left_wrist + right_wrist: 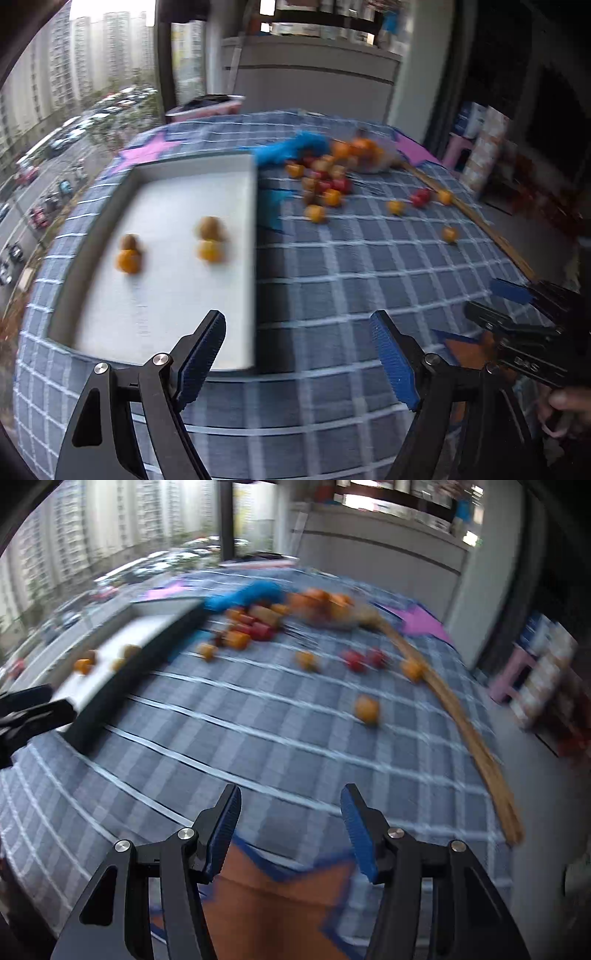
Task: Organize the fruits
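Observation:
A white tray (166, 295) lies on the left of the checked tablecloth and holds two orange fruits (128, 260) and two brown fruits (210, 227), in pairs. A heap of orange, red and brown fruits (325, 177) lies behind the tray's far right corner, and single fruits (450, 233) are scattered to its right. My left gripper (297, 321) is open and empty over the tray's near right corner. My right gripper (291, 794) is open and empty above an orange star patch (280, 904). A loose orange fruit (367, 709) lies ahead of it. The heap (255, 626) and the tray (147, 627) are farther off to the left.
A blue fuzzy cloth (295, 147) lies behind the heap, next to a clear container of orange fruits (364, 153). A wooden table edge (461, 720) runs along the right. Each gripper shows at the edge of the other's view: right gripper (491, 301), left gripper (61, 699).

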A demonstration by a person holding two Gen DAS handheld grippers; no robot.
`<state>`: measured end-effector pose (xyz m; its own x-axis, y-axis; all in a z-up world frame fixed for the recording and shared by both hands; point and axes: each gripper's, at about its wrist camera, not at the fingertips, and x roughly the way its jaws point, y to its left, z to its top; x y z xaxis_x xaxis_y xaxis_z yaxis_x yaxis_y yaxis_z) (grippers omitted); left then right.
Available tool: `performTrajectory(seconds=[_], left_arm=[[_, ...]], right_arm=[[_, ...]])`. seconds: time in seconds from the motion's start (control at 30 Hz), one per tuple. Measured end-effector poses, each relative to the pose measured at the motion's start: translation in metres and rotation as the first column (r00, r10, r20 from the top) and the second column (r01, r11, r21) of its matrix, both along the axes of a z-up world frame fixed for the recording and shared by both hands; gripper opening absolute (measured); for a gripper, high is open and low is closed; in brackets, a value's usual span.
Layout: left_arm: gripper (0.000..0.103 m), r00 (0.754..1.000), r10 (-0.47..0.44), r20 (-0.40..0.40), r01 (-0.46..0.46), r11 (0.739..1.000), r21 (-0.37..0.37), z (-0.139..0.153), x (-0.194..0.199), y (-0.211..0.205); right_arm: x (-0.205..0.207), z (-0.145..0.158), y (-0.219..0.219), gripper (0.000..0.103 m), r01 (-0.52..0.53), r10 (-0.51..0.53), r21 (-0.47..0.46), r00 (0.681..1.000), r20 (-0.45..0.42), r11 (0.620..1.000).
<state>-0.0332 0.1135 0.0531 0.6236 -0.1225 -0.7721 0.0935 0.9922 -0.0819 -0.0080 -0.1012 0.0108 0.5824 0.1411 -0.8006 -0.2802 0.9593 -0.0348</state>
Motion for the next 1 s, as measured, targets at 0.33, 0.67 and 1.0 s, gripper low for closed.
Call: performTrajectory(seconds=[0.33,0.67,1.0], left_arm=[[0.080,0.991,-0.091,-0.100,0.098,0.993,0.064,-0.033,0.038,-0.076],[0.080,0.991,-0.007,-0.135,0.019,0.996,0.090,-0.048,0.068,-0.066],[0.081,0.994,0.016,-0.110,-0.006,0.996,0.084,-0.049,0.090,-0.059]], right_arm=[[0.009,-0.014,-0.042,0.062,0.086,-0.085,0.014,0.996,-0.024,0.996],[0.027,-0.016,-0.029,0.067,0.052,-0.051,0.017,0.999,-0.003,0.999],[0.044,-0.017,-0.022,0.073,0.034,-0.034,0.025,0.999,0.007,0.999]])
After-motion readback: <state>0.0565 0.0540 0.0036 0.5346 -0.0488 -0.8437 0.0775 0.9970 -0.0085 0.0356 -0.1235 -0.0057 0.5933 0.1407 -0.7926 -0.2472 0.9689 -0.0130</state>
